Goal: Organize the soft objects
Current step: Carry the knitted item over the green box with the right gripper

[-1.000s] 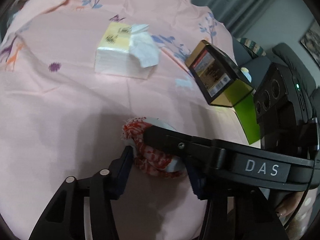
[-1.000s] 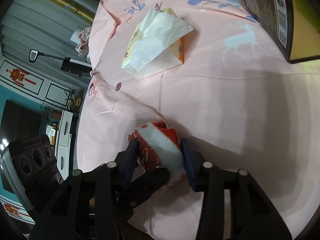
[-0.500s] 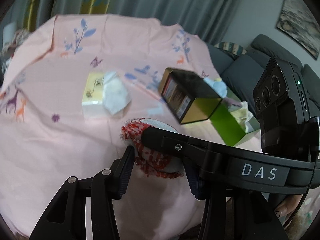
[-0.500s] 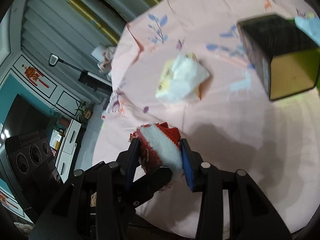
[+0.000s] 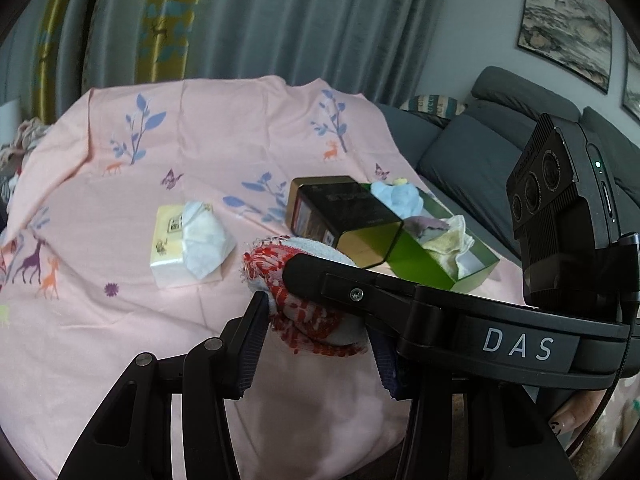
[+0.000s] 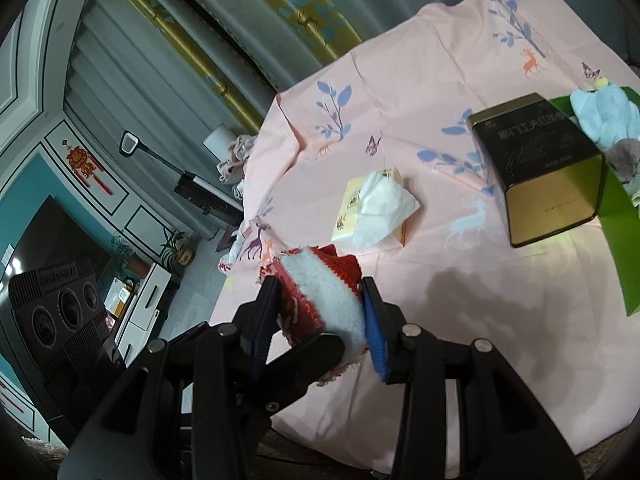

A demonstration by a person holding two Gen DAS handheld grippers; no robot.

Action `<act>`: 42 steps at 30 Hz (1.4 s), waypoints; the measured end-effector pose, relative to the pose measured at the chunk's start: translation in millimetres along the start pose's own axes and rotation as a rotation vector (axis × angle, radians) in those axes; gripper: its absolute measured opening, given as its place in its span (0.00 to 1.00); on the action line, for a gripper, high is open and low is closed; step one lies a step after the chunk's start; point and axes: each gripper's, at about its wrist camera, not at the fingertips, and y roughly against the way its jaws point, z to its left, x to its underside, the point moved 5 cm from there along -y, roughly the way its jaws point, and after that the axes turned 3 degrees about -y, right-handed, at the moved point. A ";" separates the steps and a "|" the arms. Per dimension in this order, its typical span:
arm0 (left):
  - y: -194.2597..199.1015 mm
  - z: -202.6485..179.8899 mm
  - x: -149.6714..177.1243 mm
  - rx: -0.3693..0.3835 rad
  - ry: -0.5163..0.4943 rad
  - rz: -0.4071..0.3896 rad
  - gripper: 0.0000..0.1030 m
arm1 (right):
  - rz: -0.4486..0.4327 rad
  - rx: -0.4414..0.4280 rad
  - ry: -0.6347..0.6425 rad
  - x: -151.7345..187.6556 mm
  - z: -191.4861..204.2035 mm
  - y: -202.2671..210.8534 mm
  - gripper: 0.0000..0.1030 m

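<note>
A: While both units hung above the near side of the worktop (image 6: 500, 320), the left gripper (image 5: 316, 320) and right gripper (image 6: 320, 312) each had jaws pinching the same red-and-white knitted cloth (image 6: 320, 296), raised clear of the pink tablecloth (image 5: 120, 340).

B: Pose?

A: They crossed. In the left view the right unit's finger lay over the top of the bundle, running in from the right. In the right view the left unit's finger came up from below the bundle.

B: Other task items?

A: Green box (image 5: 424, 264) at the right side, open top, holding a light blue plush (image 6: 604, 116), a greyish soft piece (image 5: 426, 226) and a pale yellow cloth (image 5: 448, 244). A black-and-gold tin (image 6: 540, 168) stood touching the box's left wall.

B: Room?

A: Tissue pack (image 6: 376, 208) sat left of the tin, apart from it. Bare cloth lay between the bundle and both. Worktop's near edge was close below the jaws. Sofa (image 5: 480, 148) was behind the box.
</note>
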 end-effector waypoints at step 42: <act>-6.6 -84.0 -30.1 0.063 -0.178 -0.041 0.48 | -0.188 0.035 -0.044 -13.9 -27.4 75.2 0.40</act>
